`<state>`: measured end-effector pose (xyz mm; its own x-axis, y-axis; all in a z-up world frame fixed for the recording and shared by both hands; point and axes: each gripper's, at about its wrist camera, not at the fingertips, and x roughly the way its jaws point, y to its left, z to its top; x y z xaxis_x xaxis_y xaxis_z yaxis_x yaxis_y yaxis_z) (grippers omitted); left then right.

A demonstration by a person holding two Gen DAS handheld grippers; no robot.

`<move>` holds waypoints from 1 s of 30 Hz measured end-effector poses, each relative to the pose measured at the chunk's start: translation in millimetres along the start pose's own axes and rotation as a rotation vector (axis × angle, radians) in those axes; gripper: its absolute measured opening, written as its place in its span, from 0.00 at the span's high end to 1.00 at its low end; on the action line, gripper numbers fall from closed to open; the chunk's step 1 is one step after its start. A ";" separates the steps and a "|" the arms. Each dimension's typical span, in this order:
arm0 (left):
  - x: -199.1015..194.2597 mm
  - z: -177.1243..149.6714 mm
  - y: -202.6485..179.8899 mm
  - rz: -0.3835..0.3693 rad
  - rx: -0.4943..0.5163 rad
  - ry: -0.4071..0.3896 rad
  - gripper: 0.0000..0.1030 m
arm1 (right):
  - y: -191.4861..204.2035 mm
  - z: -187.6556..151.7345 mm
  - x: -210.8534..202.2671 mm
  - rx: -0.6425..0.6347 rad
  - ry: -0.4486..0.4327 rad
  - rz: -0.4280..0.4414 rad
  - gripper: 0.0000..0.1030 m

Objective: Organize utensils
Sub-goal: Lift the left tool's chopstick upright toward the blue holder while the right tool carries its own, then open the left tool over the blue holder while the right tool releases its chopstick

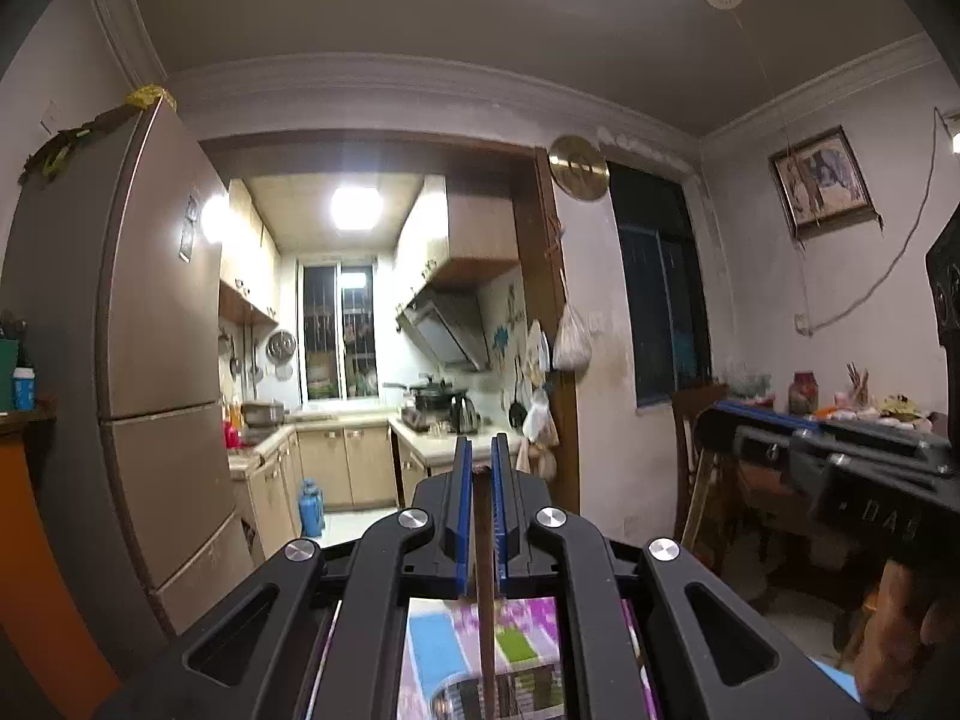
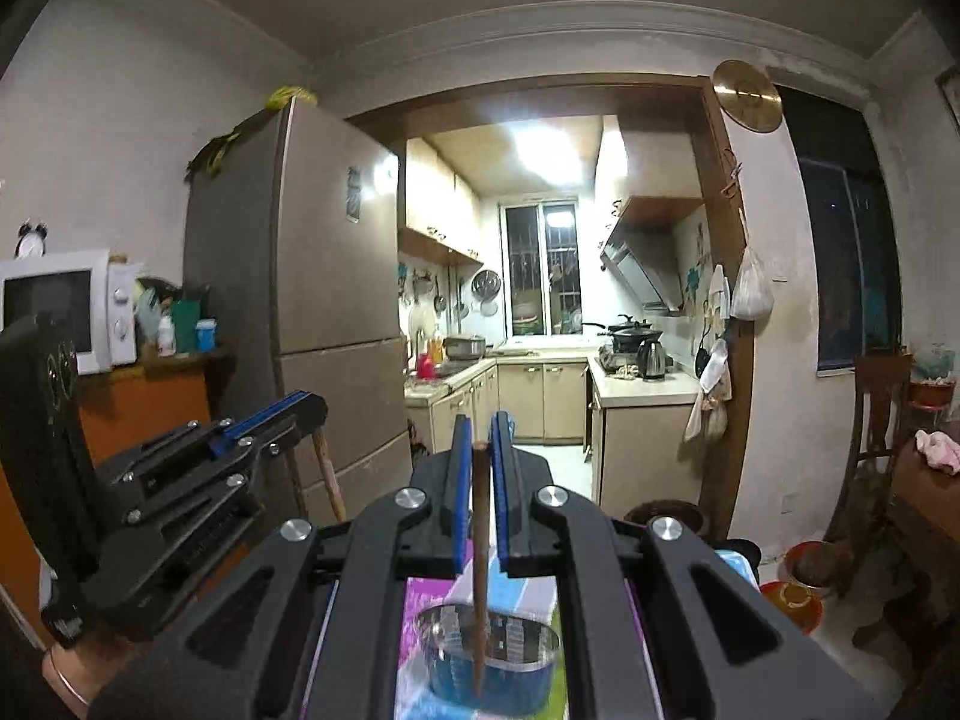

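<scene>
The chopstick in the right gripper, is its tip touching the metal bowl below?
Cannot tell. The right wrist view shows the chopstick overlapping the metal bowl, but not contact.

right gripper (image 2: 480,450) clamps brown chopstick (image 2: 479,540); tip hangs over steel container (image 2: 489,654); left gripper (image 2: 300,408) alongside

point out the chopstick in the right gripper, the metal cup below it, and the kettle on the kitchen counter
chopstick (image 2: 479,540), right wrist view, mid shaft
metal cup (image 2: 516,639), right wrist view, inner wall
kettle (image 2: 652,358), right wrist view, body
</scene>
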<state>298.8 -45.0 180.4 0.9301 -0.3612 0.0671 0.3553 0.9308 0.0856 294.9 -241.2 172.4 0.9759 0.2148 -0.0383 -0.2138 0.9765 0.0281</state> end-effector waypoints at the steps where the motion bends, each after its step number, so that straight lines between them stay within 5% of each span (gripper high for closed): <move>1: 5.2 0.5 0.7 0.005 0.001 -0.006 0.93 | -0.9 -0.1 4.9 -0.003 -0.003 -0.006 0.95; 11: 75.3 -29.5 10.6 0.028 -0.014 0.014 0.93 | -21.1 -25.7 71.6 0.033 -0.015 -0.064 0.95; 27: 100.1 -137.9 13.6 0.024 -0.013 0.178 0.92 | -14.5 -114.9 117.1 0.040 0.180 -0.106 0.95; 30: 89.4 -136.6 14.7 0.041 -0.008 0.175 0.92 | -5.9 -110.2 102.8 -0.004 0.140 -0.123 0.76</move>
<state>400.0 -56.0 51.9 0.9455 -0.3087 -0.1040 0.3172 0.9451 0.0782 391.8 -222.7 58.3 0.9792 0.0936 -0.1800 -0.0932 0.9956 0.0107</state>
